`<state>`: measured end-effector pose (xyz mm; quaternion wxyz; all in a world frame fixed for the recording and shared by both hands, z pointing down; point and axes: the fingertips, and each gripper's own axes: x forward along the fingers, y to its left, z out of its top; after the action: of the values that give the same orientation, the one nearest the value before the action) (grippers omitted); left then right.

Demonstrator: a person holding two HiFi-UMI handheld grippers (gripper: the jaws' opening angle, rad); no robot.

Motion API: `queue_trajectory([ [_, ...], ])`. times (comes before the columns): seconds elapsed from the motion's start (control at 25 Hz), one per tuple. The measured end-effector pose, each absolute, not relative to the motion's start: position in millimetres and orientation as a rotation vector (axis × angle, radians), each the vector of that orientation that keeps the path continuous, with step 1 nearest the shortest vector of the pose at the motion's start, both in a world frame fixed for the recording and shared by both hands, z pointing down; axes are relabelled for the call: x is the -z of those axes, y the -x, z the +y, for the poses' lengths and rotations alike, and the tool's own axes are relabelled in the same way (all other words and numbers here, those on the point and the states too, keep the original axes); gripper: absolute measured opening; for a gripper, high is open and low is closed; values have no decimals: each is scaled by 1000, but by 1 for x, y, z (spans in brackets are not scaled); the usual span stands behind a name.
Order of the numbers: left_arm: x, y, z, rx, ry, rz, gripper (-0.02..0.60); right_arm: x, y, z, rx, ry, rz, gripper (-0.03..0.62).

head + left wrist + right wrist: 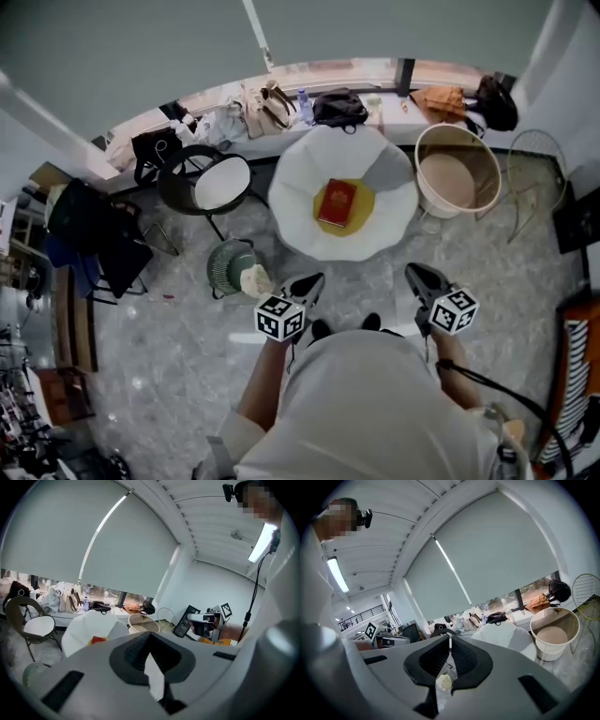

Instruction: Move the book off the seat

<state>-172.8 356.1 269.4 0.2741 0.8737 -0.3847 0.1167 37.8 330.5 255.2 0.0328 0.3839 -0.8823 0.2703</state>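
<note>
The glossy red rectangular book [337, 203] is seen lying flat on the round yellow cushion [362, 212] of the smooth white, petal-shaped chair [298, 187], well ahead of and between the left gripper [313, 280] and right gripper [413, 273], both held with jaws closed together, nothing gripped.

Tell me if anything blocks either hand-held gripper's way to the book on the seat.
Nothing visible does. The red book lies uncovered on the yellow cushion of the white chair. The left hand-held gripper and right hand-held gripper, both shut, hover before its front rim.
</note>
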Motion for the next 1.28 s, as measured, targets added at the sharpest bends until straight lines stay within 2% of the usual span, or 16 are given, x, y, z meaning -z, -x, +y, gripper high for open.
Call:
queue_trajectory([
  [1.28, -302, 82, 365, -372, -2224, -1120, 2, -289, -138, 319, -935, -1032, -2672, 48],
])
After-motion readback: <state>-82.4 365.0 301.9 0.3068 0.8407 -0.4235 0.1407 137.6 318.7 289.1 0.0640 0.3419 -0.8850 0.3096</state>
